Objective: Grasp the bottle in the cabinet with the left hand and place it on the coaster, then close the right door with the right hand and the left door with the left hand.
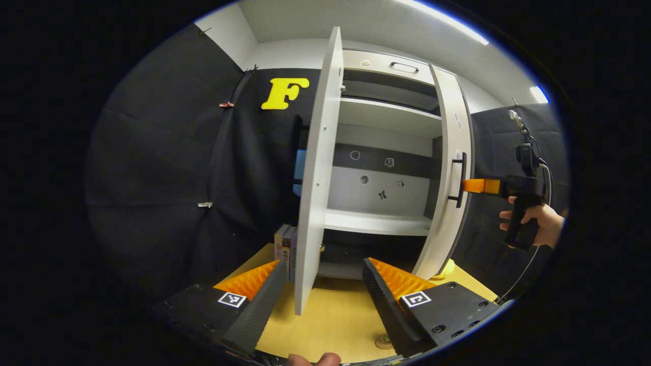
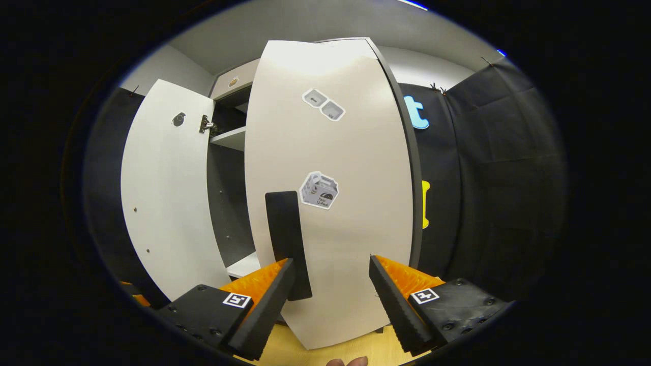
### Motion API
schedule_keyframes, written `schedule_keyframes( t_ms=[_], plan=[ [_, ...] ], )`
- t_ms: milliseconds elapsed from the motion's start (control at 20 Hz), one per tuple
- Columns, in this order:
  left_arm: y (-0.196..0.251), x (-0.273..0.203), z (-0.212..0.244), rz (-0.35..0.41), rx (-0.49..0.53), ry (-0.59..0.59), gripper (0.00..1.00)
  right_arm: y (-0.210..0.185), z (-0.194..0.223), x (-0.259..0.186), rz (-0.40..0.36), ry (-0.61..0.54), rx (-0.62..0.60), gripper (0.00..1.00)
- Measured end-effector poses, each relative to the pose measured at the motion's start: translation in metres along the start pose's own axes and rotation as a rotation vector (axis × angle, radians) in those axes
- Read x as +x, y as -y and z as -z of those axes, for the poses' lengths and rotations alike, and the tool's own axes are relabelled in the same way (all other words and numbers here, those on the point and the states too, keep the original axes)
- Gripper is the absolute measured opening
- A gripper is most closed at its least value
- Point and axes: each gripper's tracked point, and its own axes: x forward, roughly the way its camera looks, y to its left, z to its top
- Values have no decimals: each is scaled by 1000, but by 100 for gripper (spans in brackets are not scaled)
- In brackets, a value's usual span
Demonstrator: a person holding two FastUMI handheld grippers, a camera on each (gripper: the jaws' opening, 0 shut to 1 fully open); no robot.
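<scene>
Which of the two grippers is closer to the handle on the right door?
The right gripper. Its fingertips sit right at the right door's black handle, seen too in the left gripper view. The left gripper is farther back, open astride the left door's edge.

Legible text: none confirmed. The right door [image 2: 330,203] carries a box-shaped sticker [image 2: 319,190] with small print too fine to make out, and a pair of stickers [image 2: 323,105] higher up, unreadable. Each hand-held gripper bears square coded markers [image 2: 236,300], carrying no lettering.
</scene>
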Motion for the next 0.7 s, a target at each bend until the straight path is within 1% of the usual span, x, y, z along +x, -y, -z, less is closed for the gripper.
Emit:
schedule_keyframes(
  t_ms=[150,250,400,550,700],
  plan=[
    [-26,4,-11,-34,13,1,95,-2,1,6,10,-10,4,98],
    [-46,16,-18,-62,8,-4,95,-1,2,3,27,-22,-6,98],
    [-78,34,-47,-109,14,21,95,-1,7,-9,26,-40,-28,98],
    [-95,47,-69,-137,69,51,95,-1,8,-28,11,-44,-44,98],
    [-99,70,-86,-143,132,64,95,-1,6,-44,2,-38,-55,98]
  ],
)
